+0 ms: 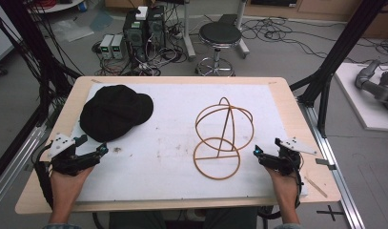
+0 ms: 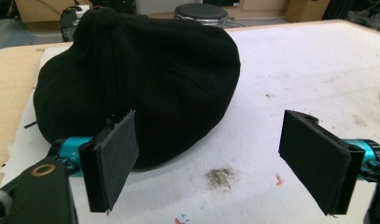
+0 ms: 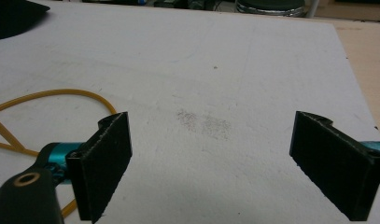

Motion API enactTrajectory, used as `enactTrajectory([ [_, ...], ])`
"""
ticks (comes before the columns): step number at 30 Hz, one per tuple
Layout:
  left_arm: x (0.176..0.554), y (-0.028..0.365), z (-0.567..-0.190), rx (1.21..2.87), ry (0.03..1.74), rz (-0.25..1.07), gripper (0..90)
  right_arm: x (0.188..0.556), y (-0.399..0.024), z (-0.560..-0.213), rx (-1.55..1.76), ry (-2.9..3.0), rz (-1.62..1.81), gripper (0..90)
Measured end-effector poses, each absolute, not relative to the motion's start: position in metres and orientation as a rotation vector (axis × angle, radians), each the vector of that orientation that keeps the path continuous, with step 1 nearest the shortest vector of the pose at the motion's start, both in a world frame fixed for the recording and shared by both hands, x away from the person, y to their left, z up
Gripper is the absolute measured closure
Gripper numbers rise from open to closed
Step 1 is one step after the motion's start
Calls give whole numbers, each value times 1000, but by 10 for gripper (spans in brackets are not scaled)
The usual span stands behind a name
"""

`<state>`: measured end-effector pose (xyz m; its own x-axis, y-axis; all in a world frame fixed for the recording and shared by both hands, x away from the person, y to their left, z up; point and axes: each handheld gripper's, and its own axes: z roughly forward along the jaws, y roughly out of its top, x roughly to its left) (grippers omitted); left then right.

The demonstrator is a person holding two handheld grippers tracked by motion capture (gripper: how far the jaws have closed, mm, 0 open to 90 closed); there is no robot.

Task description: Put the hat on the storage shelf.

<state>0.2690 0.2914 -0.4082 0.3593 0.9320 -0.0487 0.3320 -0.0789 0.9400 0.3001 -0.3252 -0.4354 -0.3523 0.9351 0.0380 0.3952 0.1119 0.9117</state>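
Two grippers, left (image 1: 104, 149) and right (image 1: 256, 152), jaws spread, empty; black cap (image 1: 114, 111) cropped in right gripper view; wire stand (image 1: 222, 138) between; stool (image 1: 219, 34) beyond table (image 1: 291, 114)

Cap (image 1: 114, 112) left of wire stand (image 1: 222, 138)

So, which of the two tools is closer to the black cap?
The left tool: the cap lies just beyond its tips. The right tool sits beside the wire stand.

Pale wooden tabletop (image 1: 296, 124) under a white sheet (image 1: 172, 143). Beyond its far edge, grey floor (image 1: 287, 57) with a black round stool (image 1: 220, 34), computer towers (image 1: 145, 29), tangled cables (image 1: 277, 33).
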Motion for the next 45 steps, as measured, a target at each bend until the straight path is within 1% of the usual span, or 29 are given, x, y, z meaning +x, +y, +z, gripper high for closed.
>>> enactTrajectory([
  [25,272,291,-404,1629,1128,743,212,300,-324,-436,1272,1837,1209,127],
  [30,275,293,-399,1629,1118,758,212,299,-325,-435,1266,1831,1211,128],
  [38,290,297,-388,1613,1110,766,212,298,-324,-435,1266,1831,1210,128],
  [45,315,299,-379,1630,1110,782,213,298,-323,-435,1267,1836,1205,128],
])
